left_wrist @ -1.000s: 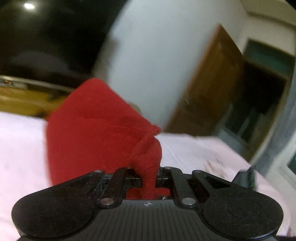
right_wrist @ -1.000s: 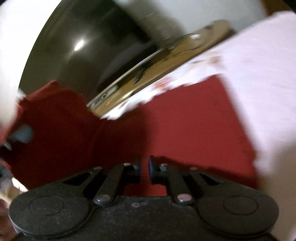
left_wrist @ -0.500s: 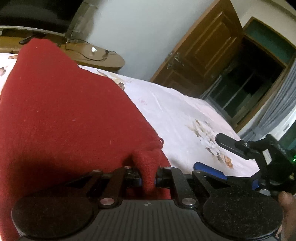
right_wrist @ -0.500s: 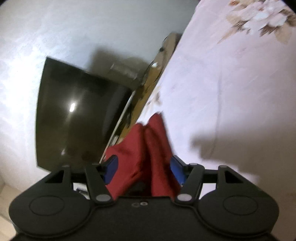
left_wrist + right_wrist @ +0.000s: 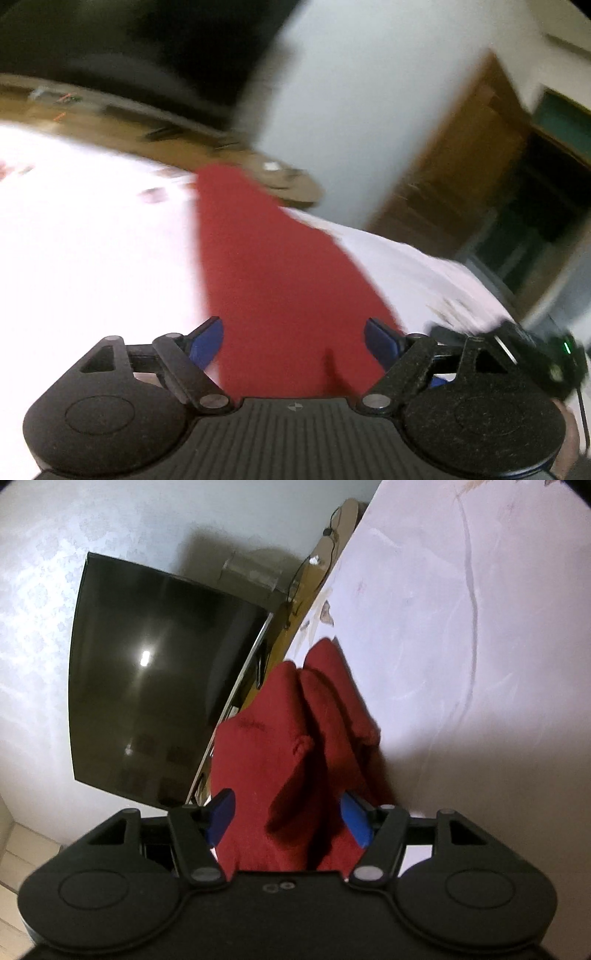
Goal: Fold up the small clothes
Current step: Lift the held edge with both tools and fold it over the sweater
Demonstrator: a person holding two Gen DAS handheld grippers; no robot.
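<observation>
A small red garment (image 5: 273,280) lies on the pale pink bedsheet (image 5: 92,251) and runs away from my left gripper (image 5: 293,341). That gripper's jaws are opening; the cloth lies between the blue pads (image 5: 207,341), which do not press it. In the right wrist view the same red garment (image 5: 295,738) is bunched in folds between the blue pads (image 5: 356,821) of my right gripper (image 5: 288,819). The right jaws stand apart and the pads do not squeeze the cloth. The right gripper also shows blurred at the left wrist view's lower right edge.
A dark television screen (image 5: 147,679) stands against the white wall. A wooden shelf (image 5: 155,125) with cables runs along the bed's far edge. A brown wooden door (image 5: 461,177) and a dark doorway (image 5: 532,229) are at the right.
Both grippers have let go of the red garment: the right jaws parted first, then the left. The cloth, held up before, now lies lower on the sheet. The left view swung and is blurred.
</observation>
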